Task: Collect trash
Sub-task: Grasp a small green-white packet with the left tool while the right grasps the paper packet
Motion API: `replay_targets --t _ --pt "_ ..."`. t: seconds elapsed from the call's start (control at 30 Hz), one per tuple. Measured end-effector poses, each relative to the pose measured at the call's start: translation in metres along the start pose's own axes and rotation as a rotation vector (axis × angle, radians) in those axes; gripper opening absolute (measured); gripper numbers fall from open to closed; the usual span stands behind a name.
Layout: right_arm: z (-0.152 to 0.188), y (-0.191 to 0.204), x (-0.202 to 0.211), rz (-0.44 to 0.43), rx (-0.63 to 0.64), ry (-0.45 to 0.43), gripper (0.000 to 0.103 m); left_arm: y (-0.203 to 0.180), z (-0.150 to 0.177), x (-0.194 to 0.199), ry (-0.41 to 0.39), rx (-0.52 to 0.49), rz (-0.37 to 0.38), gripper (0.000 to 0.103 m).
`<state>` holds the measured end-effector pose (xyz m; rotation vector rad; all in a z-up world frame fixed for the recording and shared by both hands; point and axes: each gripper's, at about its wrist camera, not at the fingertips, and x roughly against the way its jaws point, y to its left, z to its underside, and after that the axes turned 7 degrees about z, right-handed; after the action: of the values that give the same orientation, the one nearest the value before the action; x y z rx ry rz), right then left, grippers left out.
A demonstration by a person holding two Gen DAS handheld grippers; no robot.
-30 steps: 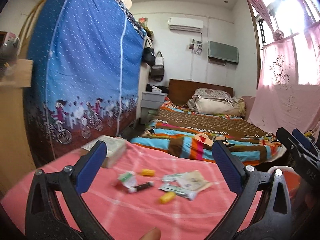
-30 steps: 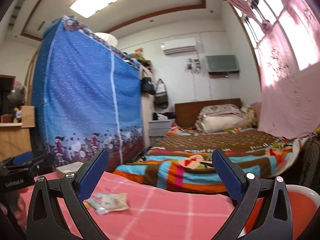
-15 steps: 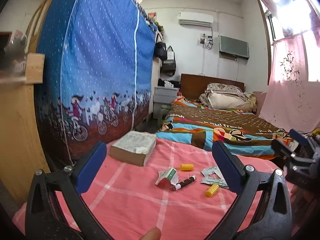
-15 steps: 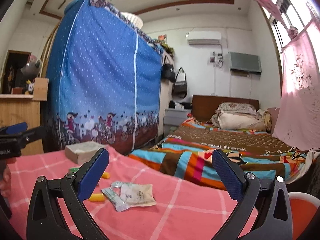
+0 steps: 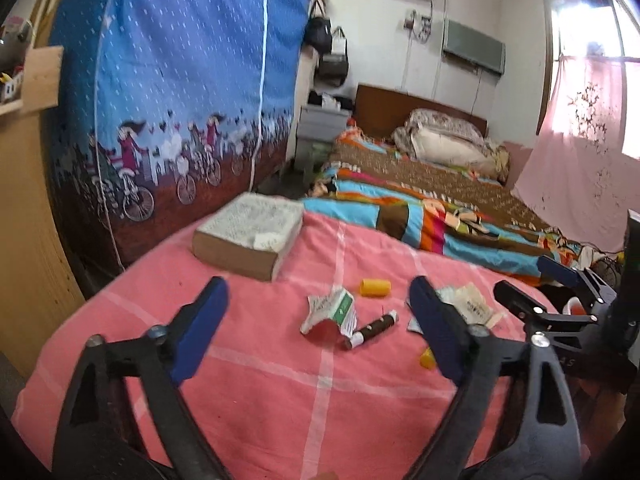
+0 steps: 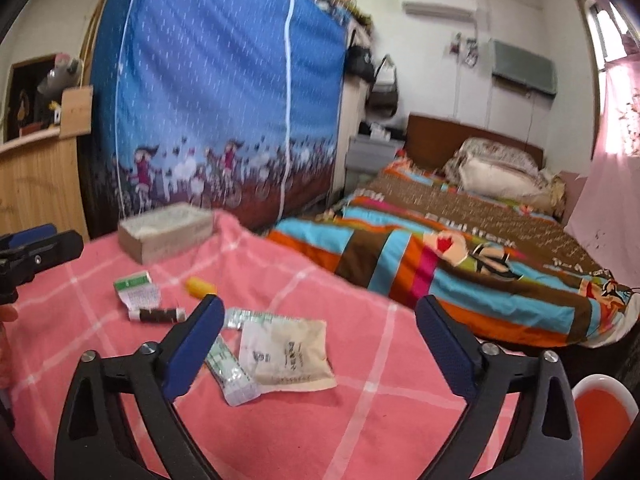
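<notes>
Two grippers spread wide, left gripper [image 5: 318, 322] framing crumpled carton [image 5: 331, 314], right gripper [image 6: 320, 338] framing beige sachet [image 6: 286, 354]

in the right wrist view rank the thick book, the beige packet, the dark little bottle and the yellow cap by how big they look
1. Thick book, though farther off.
2. Beige packet, nearer, so nearly level.
3. Dark little bottle.
4. Yellow cap, close to the bottle.

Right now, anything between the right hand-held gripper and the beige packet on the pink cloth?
Nothing visible. The right hand-held gripper is open, and the beige packet lies flat between its fingers' line of view. A clear wrapper lies partly under the packet's left edge.
</notes>
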<state>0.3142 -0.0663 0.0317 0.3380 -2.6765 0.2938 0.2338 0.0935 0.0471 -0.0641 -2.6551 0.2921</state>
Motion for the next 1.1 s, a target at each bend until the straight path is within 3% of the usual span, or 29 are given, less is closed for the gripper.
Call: replay_targets --t 0.27,0.47,0.67,0.87,1.1 --pt "0.004 -0.001 -0.026 -0.054 -0.01 0.142 0.08 0.008 0.002 -0.034 0.182 0.052 0.09 0.058" --pt "0.008 0.001 -0.041 -0.098 -0.015 0.221 0.07 0.018 0.006 -0.058 0.288 0.122 0.116 0.047" --pt "0.012 0.002 -0.052 -0.147 -0.018 0.288 0.064 0.017 0.006 -0.062 0.294 0.121 0.125 0.031" --pt "0.014 0.001 -0.053 -0.182 -0.023 0.307 0.051 0.013 0.005 -0.06 0.285 0.103 0.134 0.017" --pt "0.013 -0.005 -0.047 -0.191 -0.052 0.28 0.029 0.012 0.004 -0.049 0.239 0.095 0.132 0.012"
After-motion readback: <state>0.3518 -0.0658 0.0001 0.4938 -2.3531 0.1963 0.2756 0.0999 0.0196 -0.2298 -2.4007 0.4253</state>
